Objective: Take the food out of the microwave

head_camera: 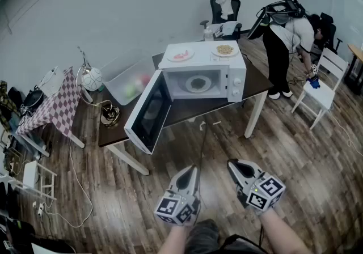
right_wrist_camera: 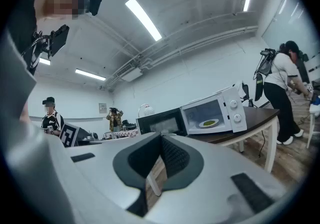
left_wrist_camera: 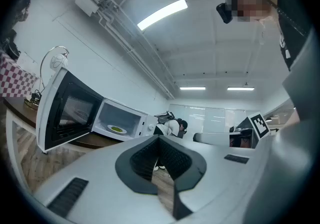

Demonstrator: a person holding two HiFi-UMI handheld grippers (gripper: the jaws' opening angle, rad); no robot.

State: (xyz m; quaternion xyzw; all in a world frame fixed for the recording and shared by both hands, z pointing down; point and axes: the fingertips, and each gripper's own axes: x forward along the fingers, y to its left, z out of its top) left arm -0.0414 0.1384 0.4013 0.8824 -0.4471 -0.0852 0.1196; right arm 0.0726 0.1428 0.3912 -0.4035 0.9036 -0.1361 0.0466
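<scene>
A white microwave (head_camera: 204, 74) stands on a dark table (head_camera: 187, 110) with its door (head_camera: 148, 112) swung wide open to the left. Inside it lies a plate of greenish food (head_camera: 197, 84); this plate (left_wrist_camera: 117, 129) also shows in the left gripper view, and in the right gripper view the plate (right_wrist_camera: 209, 123) sits in the lit cavity. Two more plates rest on top, one with pink food (head_camera: 180, 54) and one with yellowish food (head_camera: 225, 50). My left gripper (head_camera: 191, 172) (left_wrist_camera: 159, 140) and right gripper (head_camera: 233, 165) (right_wrist_camera: 161, 138) hover level, well short of the table, both shut and empty.
A person (head_camera: 289, 37) bends over a white chair (head_camera: 323, 85) at the right. A clear plastic bin (head_camera: 127, 80) and a small table with a checked cloth (head_camera: 54, 105) stand left of the microwave table. An office chair (head_camera: 224, 6) is behind it. Cables trail on the wooden floor.
</scene>
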